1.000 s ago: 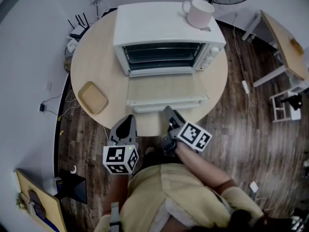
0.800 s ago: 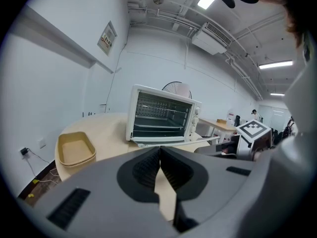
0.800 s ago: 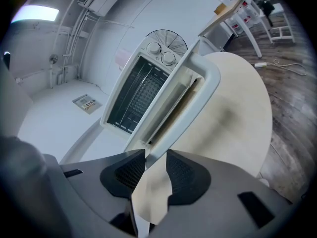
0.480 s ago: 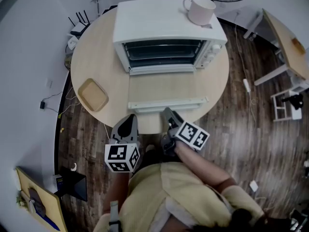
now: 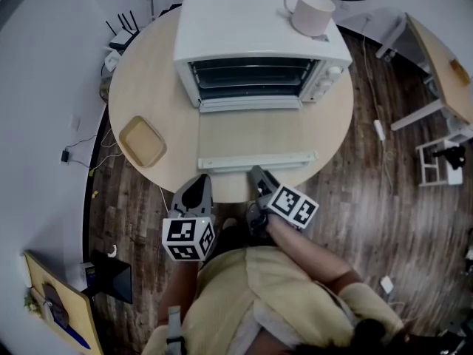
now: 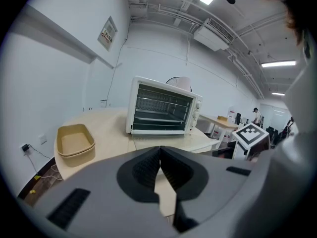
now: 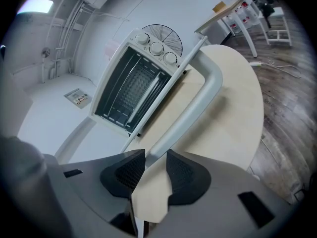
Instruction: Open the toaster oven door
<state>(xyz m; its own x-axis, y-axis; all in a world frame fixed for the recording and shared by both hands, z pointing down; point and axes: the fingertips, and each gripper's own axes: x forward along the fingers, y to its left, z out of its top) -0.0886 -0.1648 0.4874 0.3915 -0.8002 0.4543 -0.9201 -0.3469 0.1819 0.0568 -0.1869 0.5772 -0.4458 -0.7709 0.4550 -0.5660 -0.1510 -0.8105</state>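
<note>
The round table [image 5: 144, 80] is seen to carry the toaster oven [image 5: 251, 28] well ahead of both grippers. Its door [image 5: 251, 133] is already swung fully down and lies flat between the oven mouth and the right gripper [image 5: 256, 173]. The opening is therefore judged done, with only the let-go and withdrawal in hand. The door's handle [image 5: 259, 159] is found just ahead of the right gripper's tips, near the table's front rim. That gripper's jaws are parted narrowly and nothing is clasped between them, bare tabletop being visible through the gap. The left gripper [image 5: 194, 188] is held just to the left of the right one, its jaws pressed together on nothing. A straight retreat towards the person is judged to be called for, so that the handle is not knocked nor the door lifted. Open room is offered behind both grippers; ahead, handle and rim must be cleared. A shallow tray [image 5: 143, 145] is set ahead and left of the left gripper, well apart, and a mug [image 5: 312, 13] is stood on the oven's far right corner.
</note>
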